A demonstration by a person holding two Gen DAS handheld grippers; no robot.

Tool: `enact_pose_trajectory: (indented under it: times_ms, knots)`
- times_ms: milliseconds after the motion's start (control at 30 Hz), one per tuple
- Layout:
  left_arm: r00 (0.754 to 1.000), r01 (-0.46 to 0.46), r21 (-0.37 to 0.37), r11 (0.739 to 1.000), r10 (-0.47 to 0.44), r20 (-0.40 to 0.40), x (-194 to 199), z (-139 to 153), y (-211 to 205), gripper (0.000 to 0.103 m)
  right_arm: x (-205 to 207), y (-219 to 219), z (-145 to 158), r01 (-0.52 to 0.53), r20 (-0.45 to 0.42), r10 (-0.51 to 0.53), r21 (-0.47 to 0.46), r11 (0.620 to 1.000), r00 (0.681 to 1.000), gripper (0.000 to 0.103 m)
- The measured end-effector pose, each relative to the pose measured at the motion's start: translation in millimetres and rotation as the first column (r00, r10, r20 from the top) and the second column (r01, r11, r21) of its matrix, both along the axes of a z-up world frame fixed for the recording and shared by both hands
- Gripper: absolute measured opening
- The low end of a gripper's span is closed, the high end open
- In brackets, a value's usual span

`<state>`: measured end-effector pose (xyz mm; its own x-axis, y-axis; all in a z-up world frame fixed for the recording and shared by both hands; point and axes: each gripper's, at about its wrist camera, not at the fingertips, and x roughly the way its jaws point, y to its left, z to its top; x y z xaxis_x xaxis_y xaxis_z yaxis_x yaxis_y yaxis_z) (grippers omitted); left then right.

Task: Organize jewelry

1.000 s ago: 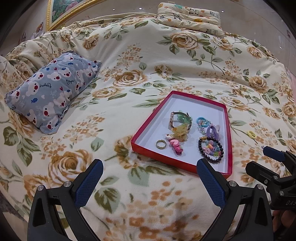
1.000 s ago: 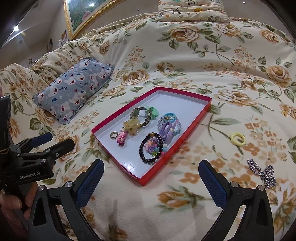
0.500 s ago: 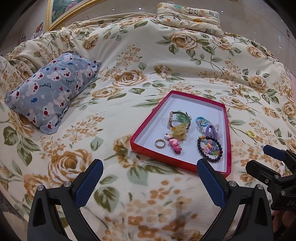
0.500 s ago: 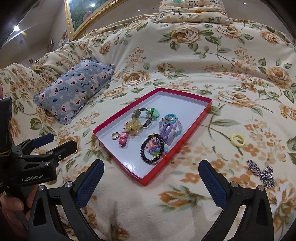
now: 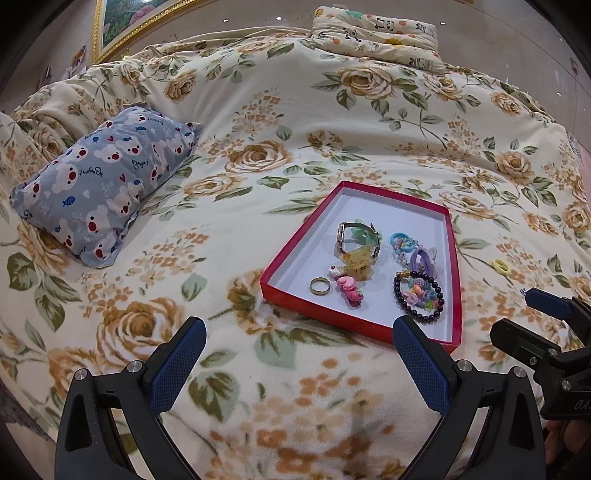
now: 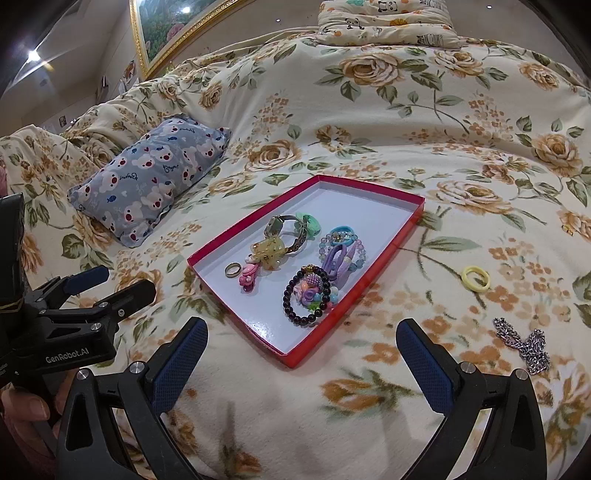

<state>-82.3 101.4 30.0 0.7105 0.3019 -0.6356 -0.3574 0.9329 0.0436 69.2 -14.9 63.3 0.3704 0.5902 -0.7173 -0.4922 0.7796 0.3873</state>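
With my left gripper (image 5: 298,354) and right gripper (image 6: 301,354) both spread wide and empty, I count one red tray (image 6: 391,245) holding one ring (image 6: 233,269), one black bead bracelet (image 6: 306,295) and assorted trinkets, while one yellow band (image 6: 475,279) and one chain (image 6: 524,343) lie outside it on the bedspread (image 6: 369,110).

Floral blanket (image 5: 258,110), bear-print pillow (image 5: 99,181) (left) — gold-framed picture (image 6: 166,29)

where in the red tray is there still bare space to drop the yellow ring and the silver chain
The red tray is bare across its far end, beyond the watch, and along the left wall past the gold ring. A small patch sits at the near corner below the dark bead bracelet. The middle and right side are crowded. Both the yellow ring and silver chain lie outside on the blanket.
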Motion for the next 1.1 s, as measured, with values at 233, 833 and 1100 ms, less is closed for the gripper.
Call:
enact_pose_trajectory:
  times_ms: [233, 833, 1100]
  knots:
    - [1.0, 0.003, -0.002, 1.0, -0.003, -0.002, 0.2, -0.1, 0.6, 0.102, 0.0, 0.0, 0.0, 0.0, 0.0, 0.0, 0.001, 1.0, 1.0, 0.103]
    - [1.0, 0.003, -0.004, 1.0, -0.003, 0.0, -0.1, 0.6, 1.7, 0.102, -2.0, 2.8, 3.7, -0.001, 0.001, 0.001, 0.002, 1.0, 1.0, 0.103]
    - [1.0, 0.005, -0.006, 1.0, -0.005, -0.006, 1.3, 0.3, 1.8, 0.102, -1.9, 3.9, 3.8, -0.001, 0.001, 0.001, 0.002, 1.0, 1.0, 0.103]
